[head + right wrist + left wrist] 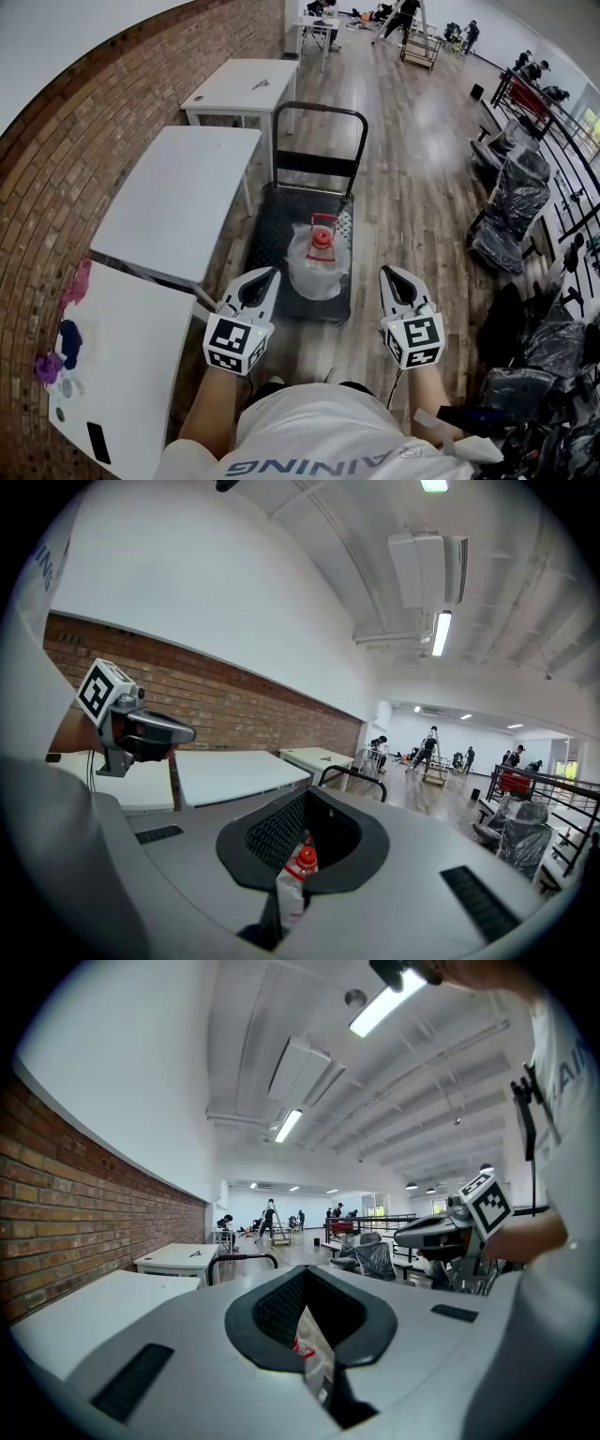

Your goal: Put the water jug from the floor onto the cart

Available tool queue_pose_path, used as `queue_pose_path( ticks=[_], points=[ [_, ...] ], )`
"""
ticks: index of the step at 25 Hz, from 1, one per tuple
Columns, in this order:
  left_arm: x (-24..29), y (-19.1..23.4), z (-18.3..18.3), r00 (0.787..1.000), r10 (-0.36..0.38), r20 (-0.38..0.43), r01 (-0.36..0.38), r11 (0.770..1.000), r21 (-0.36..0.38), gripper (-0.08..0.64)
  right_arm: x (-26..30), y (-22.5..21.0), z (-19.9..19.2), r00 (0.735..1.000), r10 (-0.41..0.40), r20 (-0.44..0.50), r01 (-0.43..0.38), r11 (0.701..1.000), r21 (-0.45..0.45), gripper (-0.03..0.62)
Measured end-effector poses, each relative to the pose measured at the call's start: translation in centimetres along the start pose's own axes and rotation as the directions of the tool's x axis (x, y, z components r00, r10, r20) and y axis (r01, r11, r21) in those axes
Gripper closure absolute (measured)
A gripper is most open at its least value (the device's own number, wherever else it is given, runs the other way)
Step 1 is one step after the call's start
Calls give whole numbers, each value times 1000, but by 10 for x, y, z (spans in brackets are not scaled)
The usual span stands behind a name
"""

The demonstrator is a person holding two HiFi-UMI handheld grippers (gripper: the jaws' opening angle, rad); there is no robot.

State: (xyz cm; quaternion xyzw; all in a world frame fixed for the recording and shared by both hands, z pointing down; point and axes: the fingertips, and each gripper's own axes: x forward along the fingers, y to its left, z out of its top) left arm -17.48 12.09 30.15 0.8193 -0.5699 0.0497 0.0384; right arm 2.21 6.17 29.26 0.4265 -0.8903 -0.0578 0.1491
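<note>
Ahead of the left claw (265, 275) and the right claw (386, 272) stands a black cart (281, 220), its handle (319, 111) at the far end. To the left of the left claw a row of white desks (178, 202) runs along a brick wall (56, 150). Plastic-wrapped chairs (516, 202) crowd the floor to the right of the right claw. Nothing stands between the claws and the cart. The nearest desk is cut off by the frame, and the small coloured things (61, 352) on it are too blurred to name. The person's body hides the floor behind the claws. The jug (317, 258), clear with a red cap, stands upright on the cart deck, ahead of and between the two claws, touched by neither. Both claws are clenched and empty.
</note>
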Motion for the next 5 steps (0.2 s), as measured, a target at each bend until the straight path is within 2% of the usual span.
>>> queue_pose_path(
  ticks=[5],
  points=[
    [4,0,4,1000,1,8,-1,1000,-2,558,5,-1,2,1000,13,1,-13,1000,-11,588]
  ],
)
